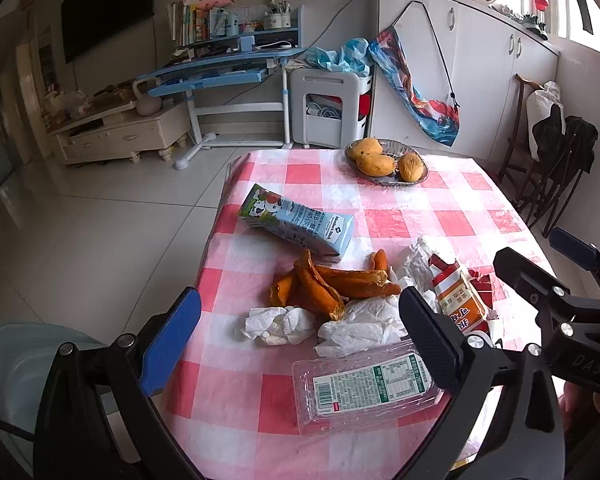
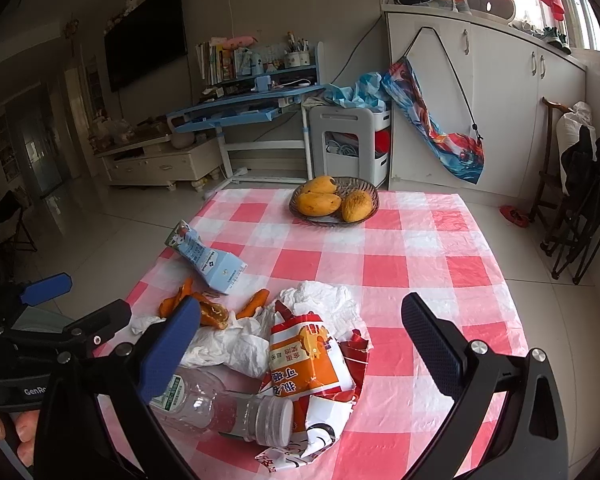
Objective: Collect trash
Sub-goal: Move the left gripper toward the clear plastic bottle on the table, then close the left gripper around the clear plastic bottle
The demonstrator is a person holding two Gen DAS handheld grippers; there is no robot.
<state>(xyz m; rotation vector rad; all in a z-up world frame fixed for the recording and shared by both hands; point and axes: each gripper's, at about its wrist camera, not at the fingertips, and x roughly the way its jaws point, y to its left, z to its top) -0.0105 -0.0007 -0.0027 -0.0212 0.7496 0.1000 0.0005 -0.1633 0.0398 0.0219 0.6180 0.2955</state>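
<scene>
Table (image 2: 420,240): pink-check cloth, trash heaped at 6 o'clock.
Fruit bowl (image 2: 368,196): 12 o'clock, mangoes.
Milk carton (image 1: 296,222): lying flat, 10 o'clock of peels (image 1: 332,280).
Snack bag (image 2: 308,364): beside tissues (image 1: 360,324).
Bottle (image 2: 220,404): on its side, touching bag.
Left gripper (image 1: 300,344): jaws apart, empty.
Right gripper (image 2: 300,356): jaws apart, above bag.

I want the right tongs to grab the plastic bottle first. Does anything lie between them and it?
Nothing visible does. The plastic bottle lies just ahead of the open right tongs, cap toward the orange snack bag beside it, uncovered on top.
</scene>
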